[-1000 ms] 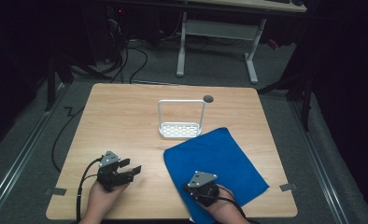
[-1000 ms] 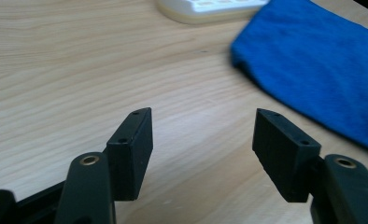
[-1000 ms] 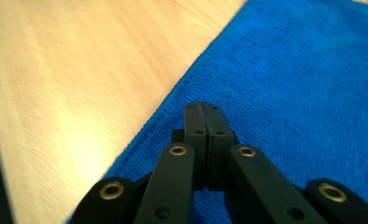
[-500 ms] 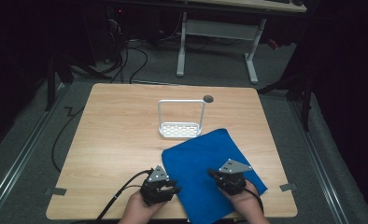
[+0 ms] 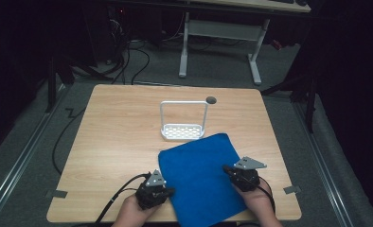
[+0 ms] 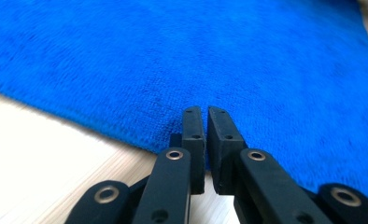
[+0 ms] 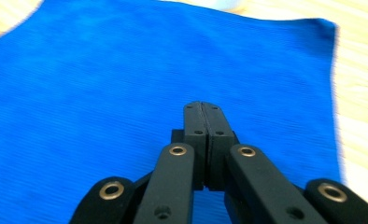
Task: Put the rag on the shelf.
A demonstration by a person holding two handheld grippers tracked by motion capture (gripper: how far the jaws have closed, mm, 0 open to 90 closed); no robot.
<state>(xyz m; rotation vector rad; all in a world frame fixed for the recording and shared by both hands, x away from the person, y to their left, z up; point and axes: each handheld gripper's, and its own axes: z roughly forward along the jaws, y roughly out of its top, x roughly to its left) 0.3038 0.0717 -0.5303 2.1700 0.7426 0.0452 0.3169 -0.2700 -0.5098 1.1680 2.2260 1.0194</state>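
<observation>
Room is dark; light falls mainly on the counter, a light wood top w/ rounded corners and a small dark round grommet near its far edge. Floor is grey carpet. Black cables lie on it beyond the counter. A white-framed desk stands at the back. Metal rails run along both sides.
</observation>
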